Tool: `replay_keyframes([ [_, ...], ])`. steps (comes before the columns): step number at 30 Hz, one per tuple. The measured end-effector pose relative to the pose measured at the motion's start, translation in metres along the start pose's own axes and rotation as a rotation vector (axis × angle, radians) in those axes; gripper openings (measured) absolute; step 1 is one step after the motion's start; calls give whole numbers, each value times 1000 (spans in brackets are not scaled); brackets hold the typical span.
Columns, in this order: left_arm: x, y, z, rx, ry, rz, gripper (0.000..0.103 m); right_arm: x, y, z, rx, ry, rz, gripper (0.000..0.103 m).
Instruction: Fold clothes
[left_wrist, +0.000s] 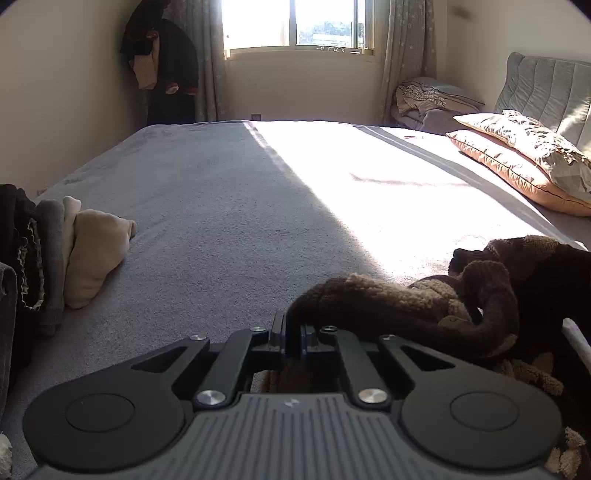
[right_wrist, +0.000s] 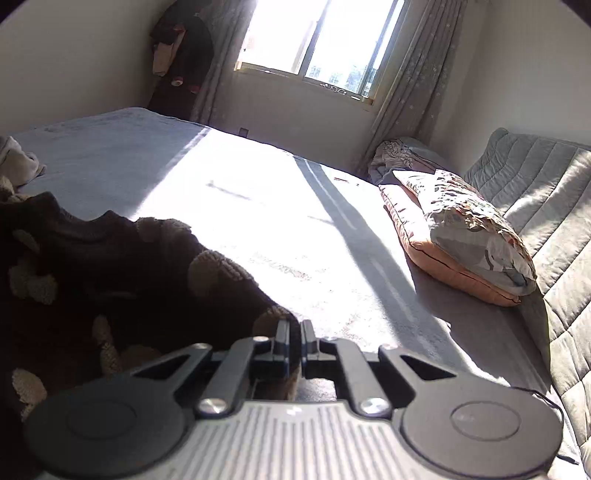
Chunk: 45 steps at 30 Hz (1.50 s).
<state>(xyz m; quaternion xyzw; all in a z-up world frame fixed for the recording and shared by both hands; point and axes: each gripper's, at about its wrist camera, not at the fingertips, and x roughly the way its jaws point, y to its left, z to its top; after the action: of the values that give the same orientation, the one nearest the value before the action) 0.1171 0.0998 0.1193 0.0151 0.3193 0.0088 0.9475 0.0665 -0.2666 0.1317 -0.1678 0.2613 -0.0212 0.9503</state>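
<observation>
Each hand-held gripper was clamped on the dark brown fuzzy garment with tan patches (left_wrist: 424, 306): the left hand-held gripper (left_wrist: 293, 334) pinched a rolled edge, the right hand-held gripper (right_wrist: 300, 345) a corner. The garment hung bunched between them, low over the grey bed (left_wrist: 221, 221). It seemed mid-handling; it would need spreading flat. Folded beige and grey clothes (left_wrist: 74, 254) were stacked at the bed's left edge, in a sunlit bedroom with pillows (right_wrist: 461, 236)

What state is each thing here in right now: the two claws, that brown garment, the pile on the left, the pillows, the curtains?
Left claw: shut on brown fleece garment.
Right claw: shut on brown fleece garment.
Brown fleece garment: bunched, unfolded.
Clothes pile: folded, stacked.
Pillows: stacked, crumpled.
Curtains: drawn open.
</observation>
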Motion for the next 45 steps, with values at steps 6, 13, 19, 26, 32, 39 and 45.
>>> replay_keyframes([
  [6,49,23,65,-68,114,94,27,62,-95,10,213,86,-482,17],
  [13,-50,20,23,-168,-11,4,65,-12,-60,-73,385,100,15,72],
  [19,-123,-24,-73,-162,54,-203,65,-51,-21,-141,629,207,254,72],
  [26,-121,-42,-165,-275,218,-206,65,-90,-4,-190,756,276,387,72],
  [32,-100,-61,-194,-274,204,-234,75,-94,26,-205,778,271,437,73],
  [39,-93,-62,-183,-355,226,-304,14,-111,29,-182,737,183,438,10],
  [45,-133,-39,-179,-475,209,-377,9,-133,20,-163,744,115,474,8],
])
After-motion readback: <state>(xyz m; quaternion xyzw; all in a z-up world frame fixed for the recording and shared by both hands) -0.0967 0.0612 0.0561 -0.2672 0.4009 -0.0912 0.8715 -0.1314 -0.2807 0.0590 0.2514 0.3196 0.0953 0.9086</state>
